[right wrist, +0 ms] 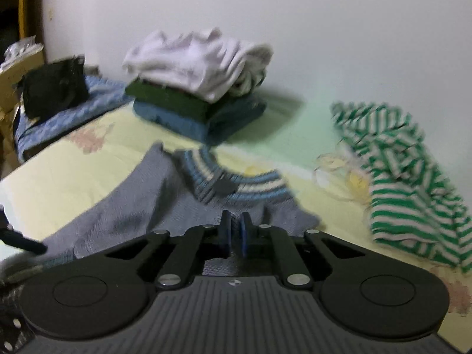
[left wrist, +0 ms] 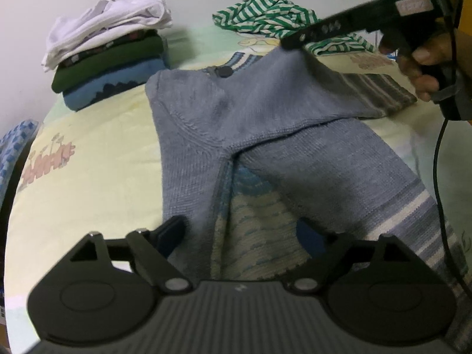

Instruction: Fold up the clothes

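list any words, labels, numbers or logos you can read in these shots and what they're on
Nothing can be read for certain.
Pale label on the right tool, left wrist view: characters there, too blurred to read.
Pale marks along that tool's black bar: maybe digits, too blurred to read.
Small white logo on the left tool body: a symbol, not letters.
The same logo shows on the right tool's body in the right wrist view.
Cartoon prints on the bedsheet: no legible text.

The grey-blue sweater [left wrist: 265, 109] looks like coarse ribbed knit, matt. The bedsheet [left wrist: 88, 177] is smooth printed cloth. The left gripper [left wrist: 244, 236] is matt black plastic.
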`<control>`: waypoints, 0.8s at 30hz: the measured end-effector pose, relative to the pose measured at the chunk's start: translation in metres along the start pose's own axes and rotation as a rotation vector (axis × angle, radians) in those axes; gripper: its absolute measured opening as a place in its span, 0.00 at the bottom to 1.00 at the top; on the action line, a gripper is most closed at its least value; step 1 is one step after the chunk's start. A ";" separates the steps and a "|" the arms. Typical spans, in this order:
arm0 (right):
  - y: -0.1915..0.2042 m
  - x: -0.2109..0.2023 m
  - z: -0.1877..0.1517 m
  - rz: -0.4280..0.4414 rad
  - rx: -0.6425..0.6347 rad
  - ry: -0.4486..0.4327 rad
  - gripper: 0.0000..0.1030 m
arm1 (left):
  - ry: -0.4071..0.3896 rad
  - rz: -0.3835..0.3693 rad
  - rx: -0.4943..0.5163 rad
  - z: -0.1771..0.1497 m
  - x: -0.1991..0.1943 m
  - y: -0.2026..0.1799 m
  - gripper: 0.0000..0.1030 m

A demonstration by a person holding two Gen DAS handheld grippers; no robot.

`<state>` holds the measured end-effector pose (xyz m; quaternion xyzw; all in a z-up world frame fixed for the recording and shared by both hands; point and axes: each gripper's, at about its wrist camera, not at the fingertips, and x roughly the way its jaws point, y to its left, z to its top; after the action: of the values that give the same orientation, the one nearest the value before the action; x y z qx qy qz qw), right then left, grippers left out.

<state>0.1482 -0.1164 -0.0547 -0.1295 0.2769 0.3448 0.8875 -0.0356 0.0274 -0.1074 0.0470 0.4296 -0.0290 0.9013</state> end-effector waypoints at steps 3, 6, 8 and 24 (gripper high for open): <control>-0.010 -0.002 -0.006 -0.073 0.054 0.005 0.01 | 0.003 -0.005 0.005 0.002 0.001 -0.001 0.85; -0.008 0.014 -0.018 -0.116 0.023 0.087 0.00 | 0.000 -0.013 0.009 0.003 -0.001 0.000 0.85; -0.003 0.017 -0.021 -0.156 -0.016 0.101 0.00 | -0.002 -0.018 0.001 0.002 -0.002 0.000 0.85; 0.031 0.118 0.037 0.258 0.378 0.190 0.00 | -0.001 -0.066 -0.037 -0.007 -0.008 -0.011 0.88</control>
<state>0.2135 -0.0143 -0.0943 0.0434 0.4329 0.3838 0.8145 -0.0472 0.0174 -0.1062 0.0159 0.4307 -0.0508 0.9009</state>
